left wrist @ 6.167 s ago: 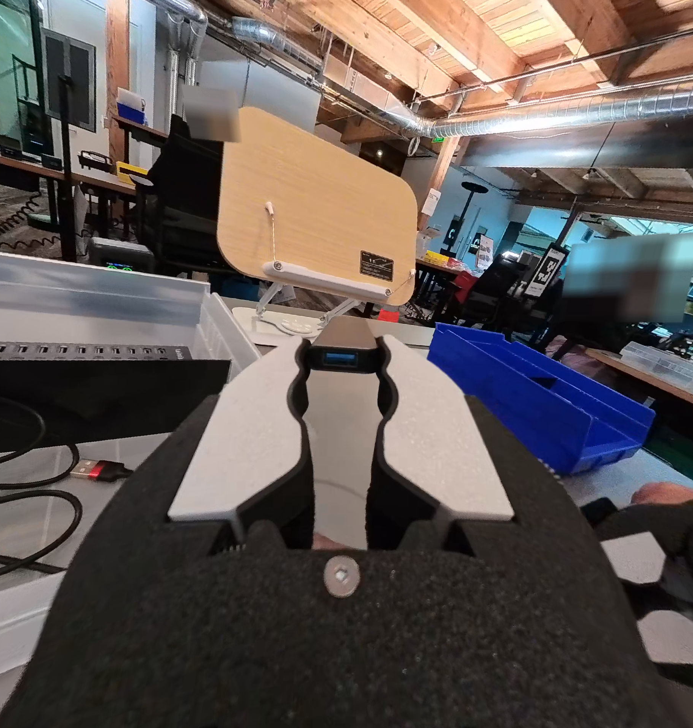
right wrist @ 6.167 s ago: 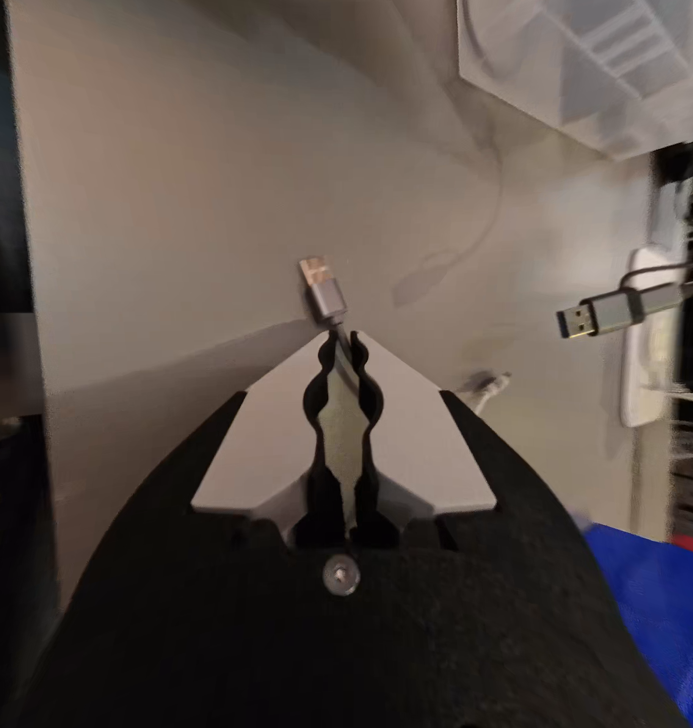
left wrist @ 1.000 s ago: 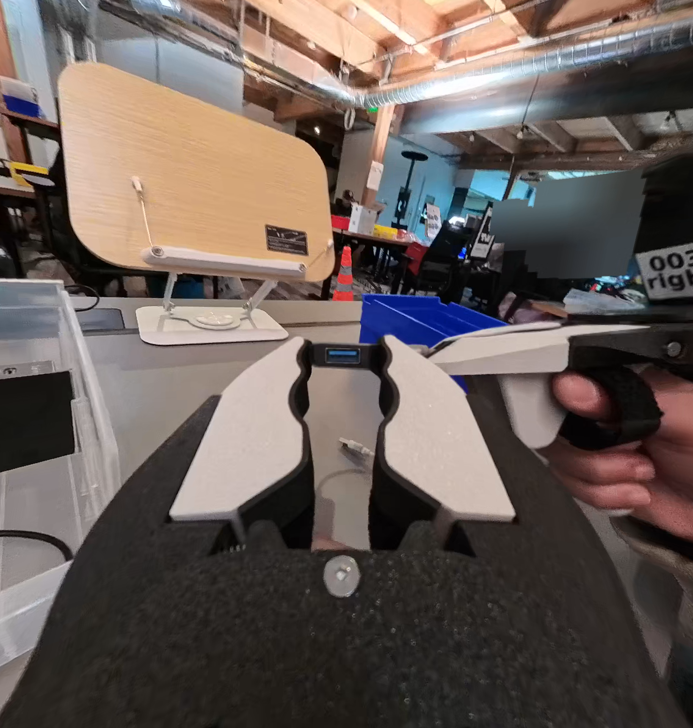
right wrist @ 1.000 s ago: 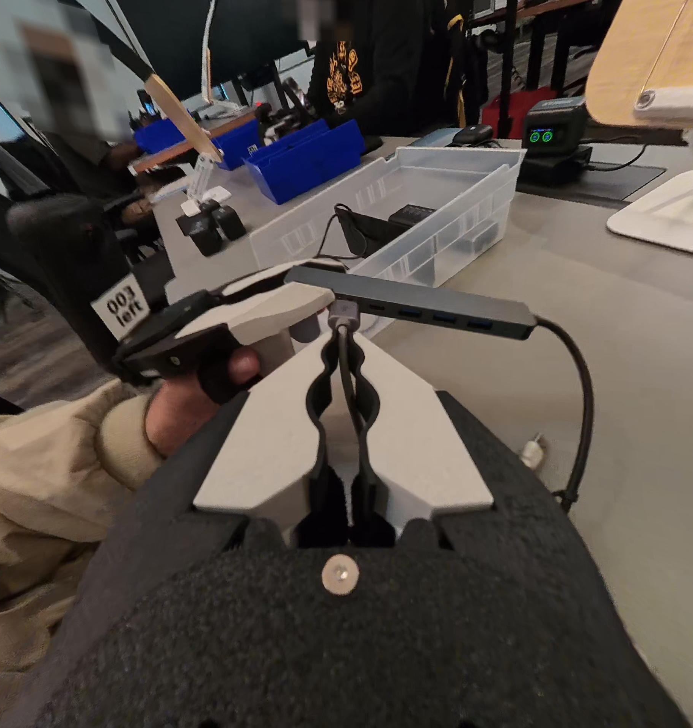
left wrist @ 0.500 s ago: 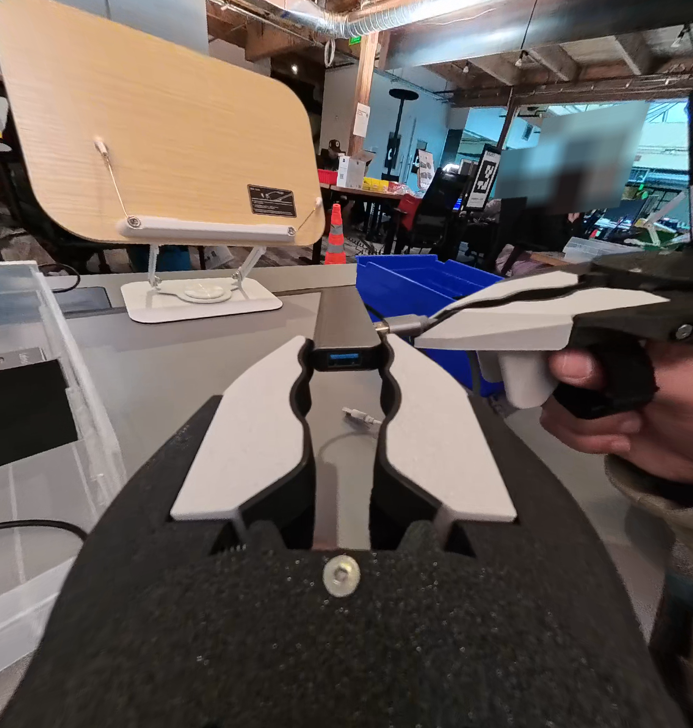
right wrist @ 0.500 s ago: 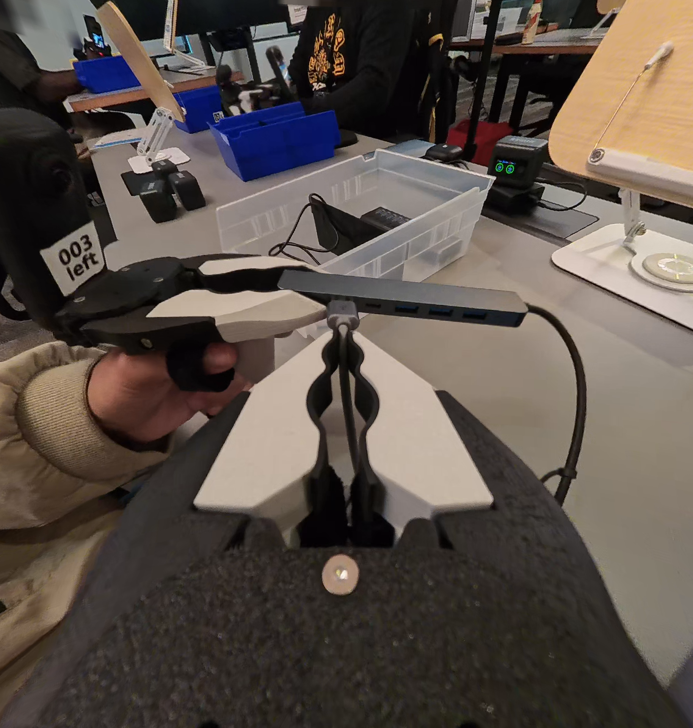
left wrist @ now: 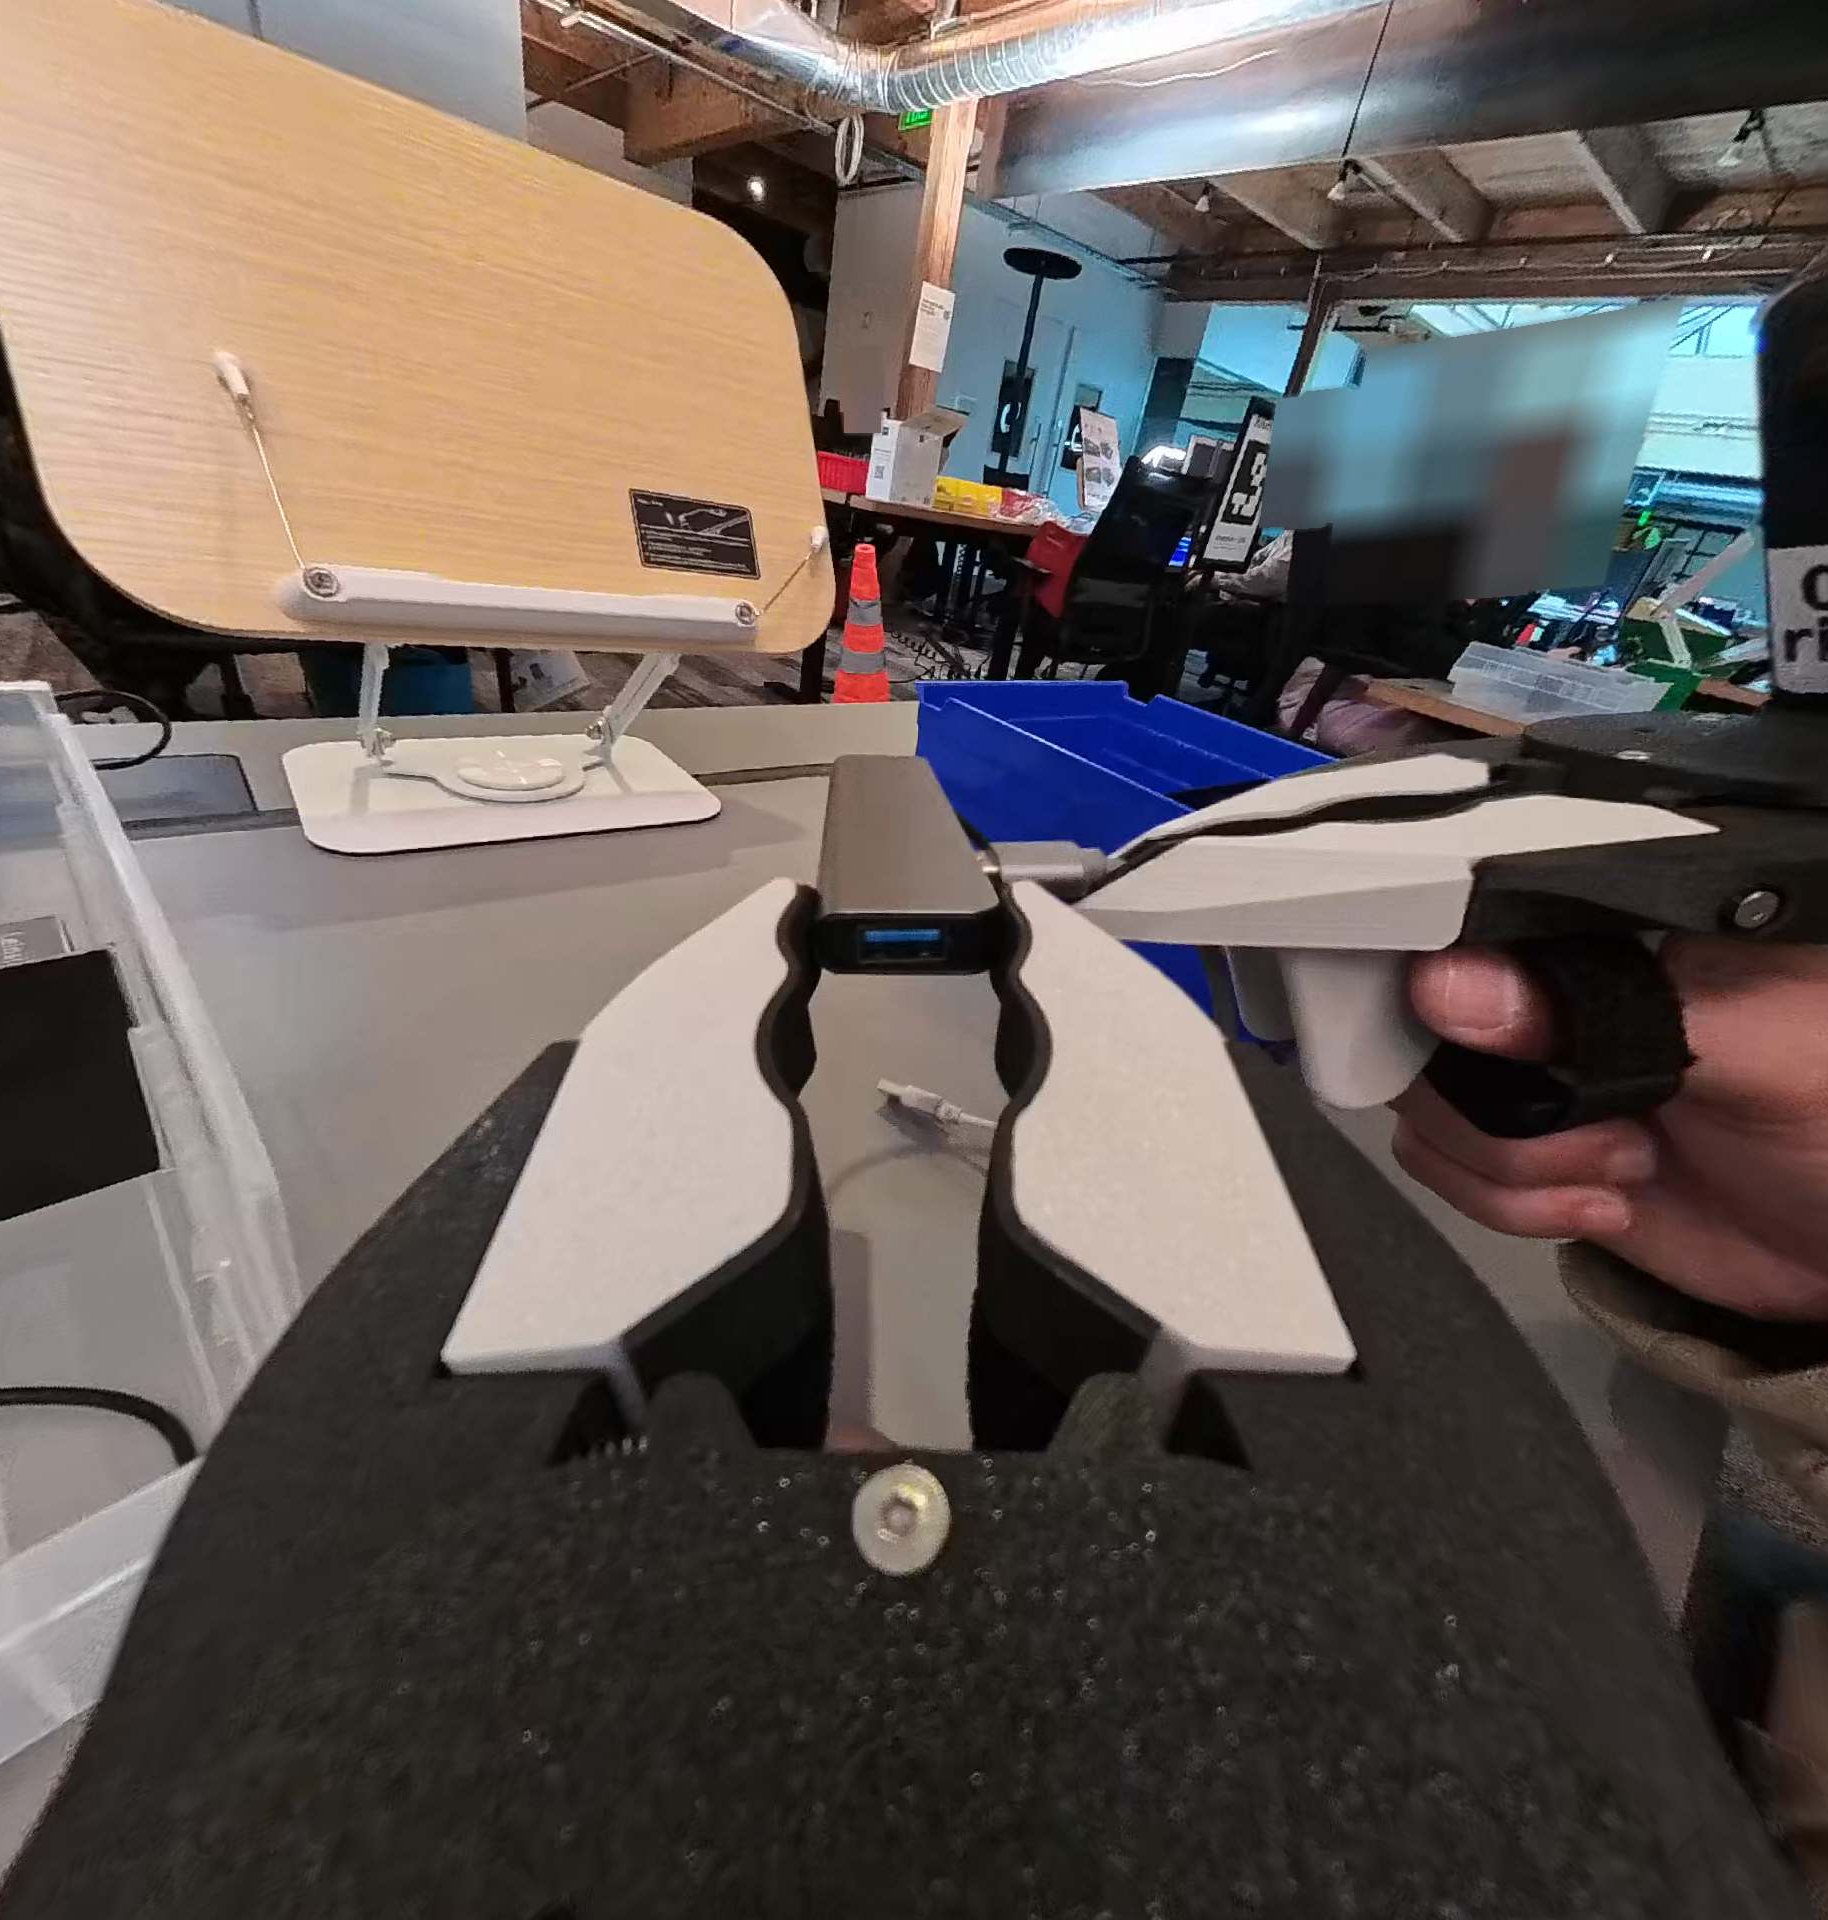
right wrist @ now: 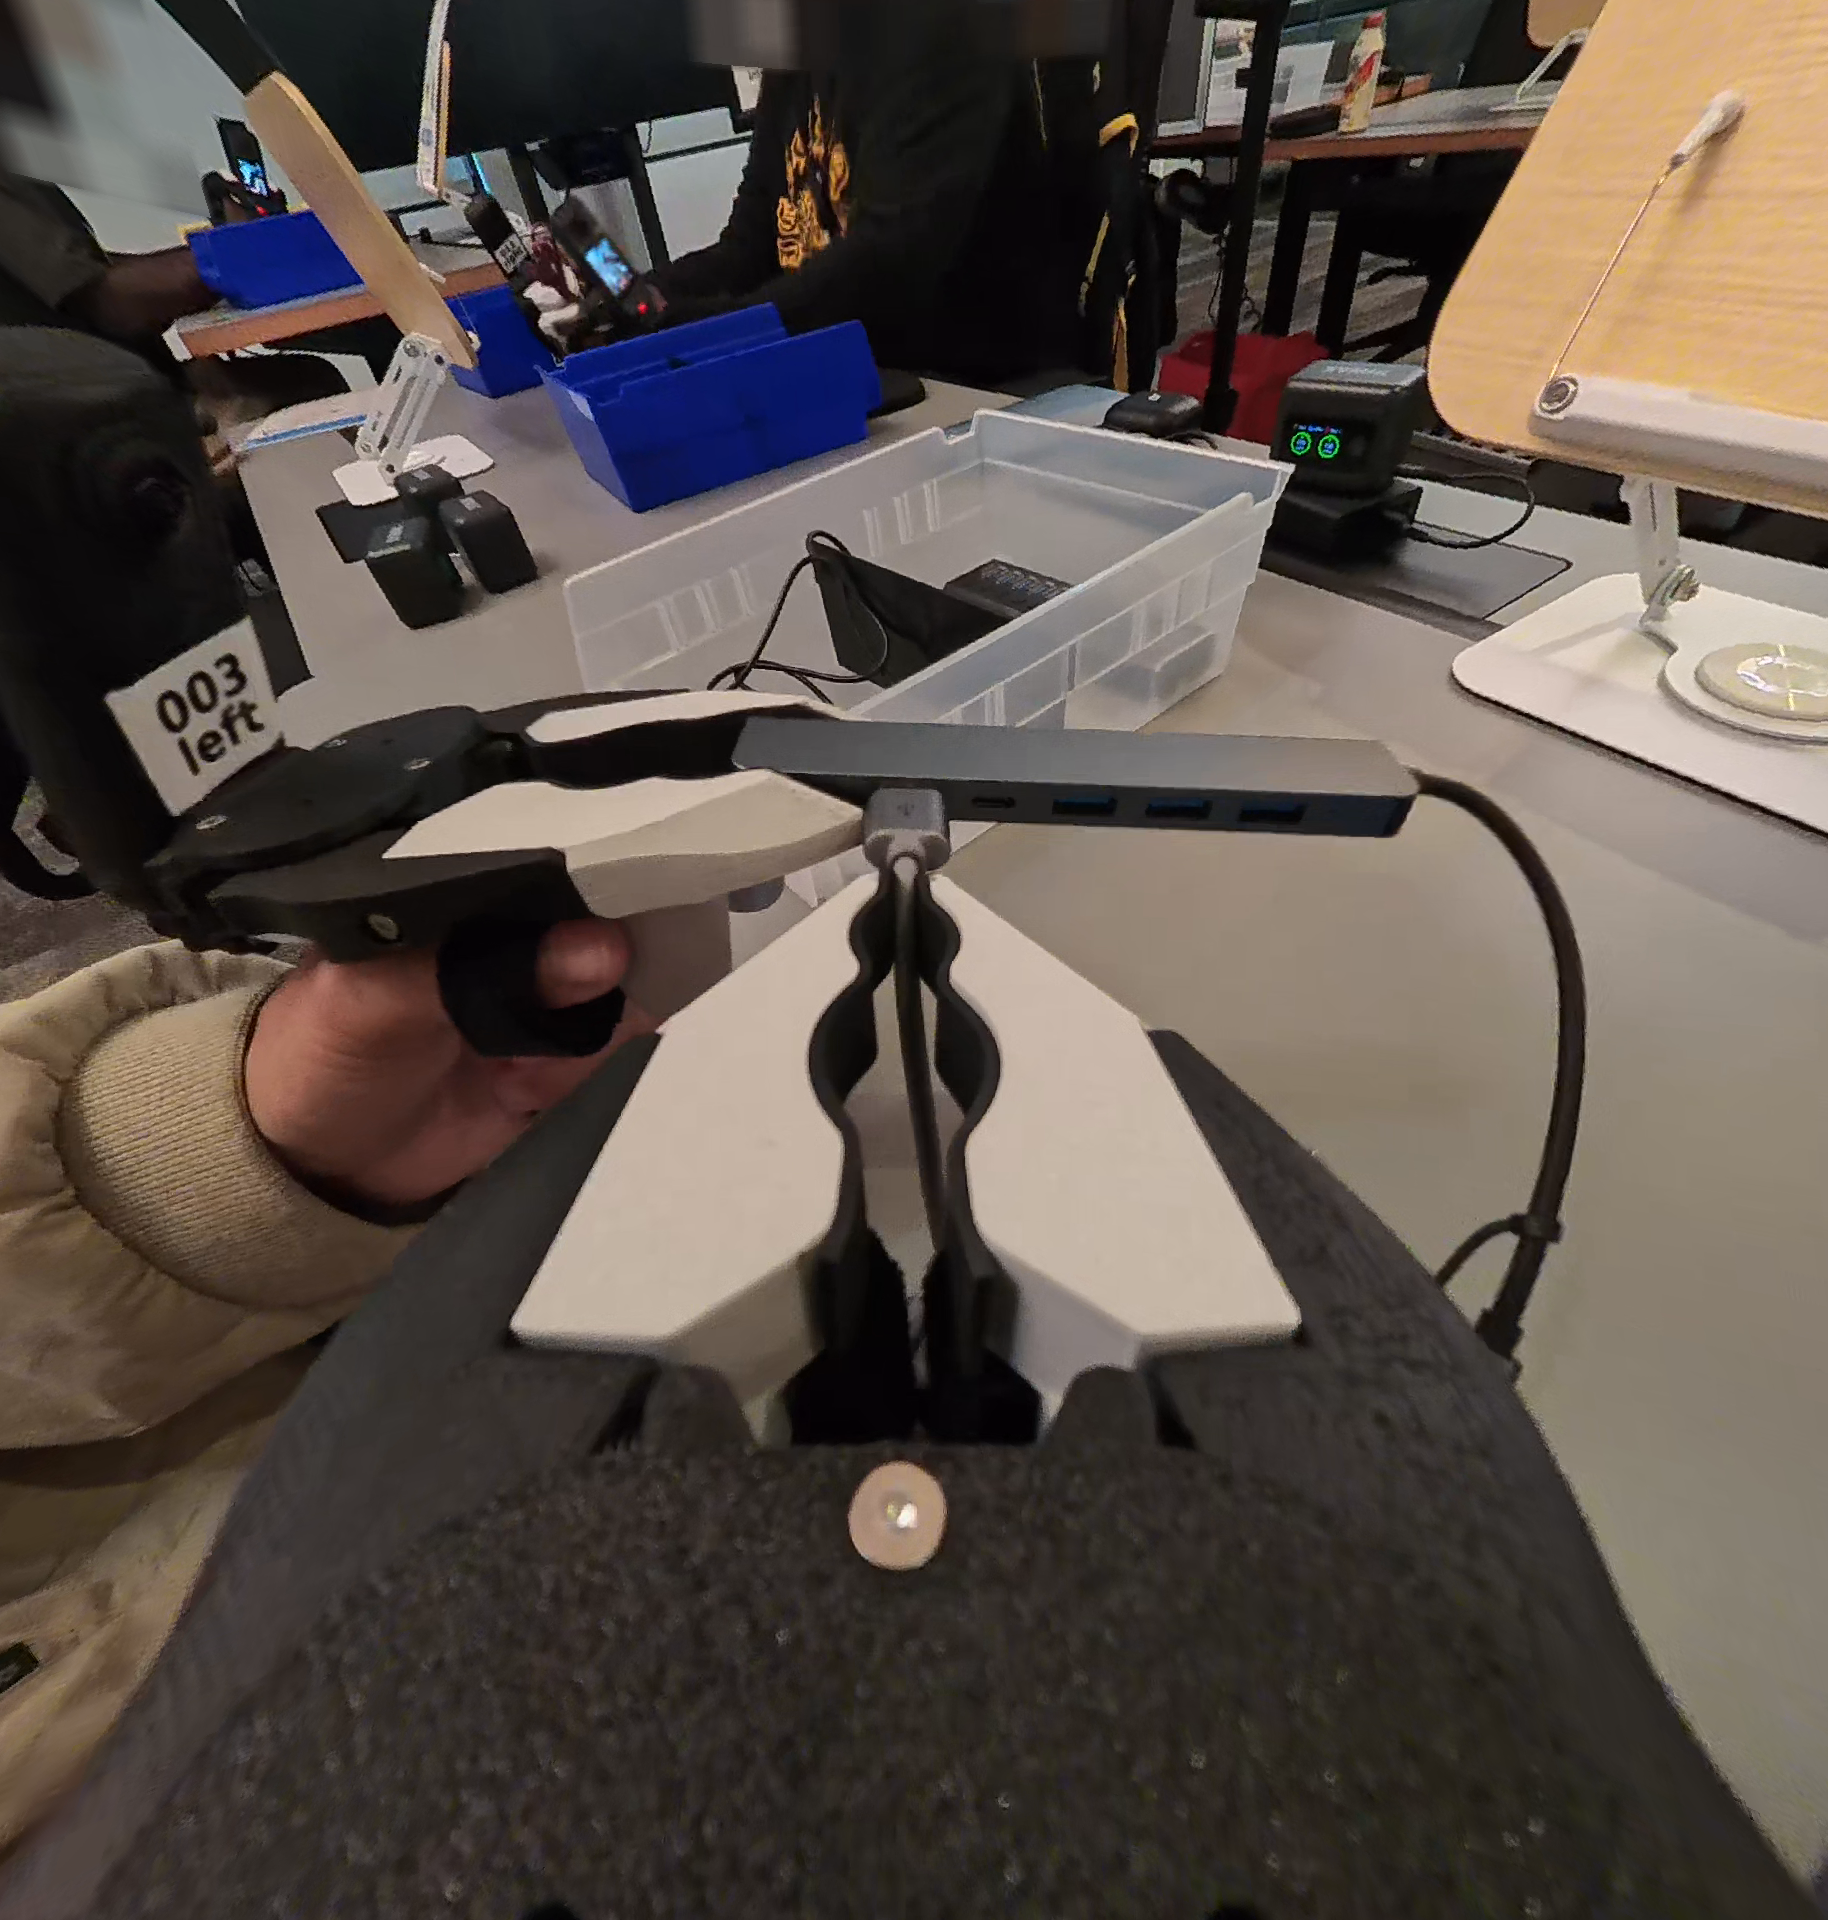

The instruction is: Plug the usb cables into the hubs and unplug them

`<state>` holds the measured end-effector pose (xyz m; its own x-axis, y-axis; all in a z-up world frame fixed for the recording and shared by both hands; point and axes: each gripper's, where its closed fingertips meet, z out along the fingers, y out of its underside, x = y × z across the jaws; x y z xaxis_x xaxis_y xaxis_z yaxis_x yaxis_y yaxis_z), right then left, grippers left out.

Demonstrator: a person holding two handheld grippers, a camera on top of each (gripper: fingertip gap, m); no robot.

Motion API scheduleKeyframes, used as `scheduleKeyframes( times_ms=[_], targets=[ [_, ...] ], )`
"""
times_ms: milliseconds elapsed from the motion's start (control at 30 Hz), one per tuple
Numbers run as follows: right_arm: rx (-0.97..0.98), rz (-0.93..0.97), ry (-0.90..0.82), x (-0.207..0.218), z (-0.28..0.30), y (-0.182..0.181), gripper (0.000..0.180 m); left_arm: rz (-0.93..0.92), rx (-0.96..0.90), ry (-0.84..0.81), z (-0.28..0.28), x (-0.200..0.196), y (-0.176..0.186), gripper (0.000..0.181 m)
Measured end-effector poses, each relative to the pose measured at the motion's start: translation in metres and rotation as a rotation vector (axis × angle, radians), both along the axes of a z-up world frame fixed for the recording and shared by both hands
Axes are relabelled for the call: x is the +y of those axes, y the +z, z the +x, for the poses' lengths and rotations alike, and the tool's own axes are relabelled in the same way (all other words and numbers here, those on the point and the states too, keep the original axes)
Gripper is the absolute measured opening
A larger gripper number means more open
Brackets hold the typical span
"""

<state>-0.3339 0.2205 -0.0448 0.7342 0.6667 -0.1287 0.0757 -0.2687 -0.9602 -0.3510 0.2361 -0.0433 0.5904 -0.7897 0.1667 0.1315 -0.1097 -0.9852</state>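
My left tongs (left wrist: pixel 905 940) are clamped on the near end of the grey USB hub (right wrist: pixel 1076 753), holding it level above the bench (left wrist: pixel 453 935), well clear of the surface. Its long axis runs straight away from my left tongs, so from my right tongs (right wrist: pixel 905 883) it lies crosswise, with the row of side ports facing them. My right tongs are closed on the cable just behind a grey USB plug (right wrist: pixel 905 821), which sits directly ahead of their tips and looks seated in the port nearest the left tongs, though I can't tell how deep it has gone.

I judge the plug-in half done here, so the next move turns on one line: the plug's axis is square to the hub's long axis, and any pull must run straight back along my right tongs, away from the hub's side. The right tongs are the only ones on the plug; the left must simply brace.

Room behind the right tongs looks open. Left of the hub stands the clear plastic bin (right wrist: pixel 1097 582), beyond it the wooden stand (left wrist: pixel 390 343), and the hub's own black lead (right wrist: pixel 1559 1018) droops from the far end to the bench, so I'd avoid swinging that way.
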Motion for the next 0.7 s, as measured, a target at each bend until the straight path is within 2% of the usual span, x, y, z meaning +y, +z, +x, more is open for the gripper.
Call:
scheduleKeyframes(
  times_ms=[333, 467, 533, 600, 633, 700],
  targets=[
    [0.033, -0.029, 0.026, -0.001, -0.003, 0.000, 0.002, 0.025, -0.001, -0.012, 0.001, -0.002, 0.006, 0.032],
    [0.040, -0.061, 0.126, -0.005, -0.004, 0.011, 0.003, 0.126, 0.069, 0.045, -0.006, 0.000, 0.017, 0.032],
    [0.077, -0.004, 0.163, -0.007, 0.016, 0.037, 0.014, 0.082, 0.014, 0.061, -0.020, 0.007, 0.018, 0.032],
    [0.150, 0.046, 0.123, 0.001, 0.051, 0.066, 0.016, 0.029, -0.044, 0.077, -0.042, 0.015, 0.016, 0.032],
    [0.168, 0.039, 0.102, 0.005, 0.067, 0.073, 0.017, 0.016, -0.083, 0.070, -0.054, 0.017, 0.019, 0.032],
    [0.104, -0.003, 0.027, 0.018, 0.093, 0.064, 0.024, 0.028, -0.160, 0.056, -0.081, 0.017, 0.034, 0.032]
  ],
)
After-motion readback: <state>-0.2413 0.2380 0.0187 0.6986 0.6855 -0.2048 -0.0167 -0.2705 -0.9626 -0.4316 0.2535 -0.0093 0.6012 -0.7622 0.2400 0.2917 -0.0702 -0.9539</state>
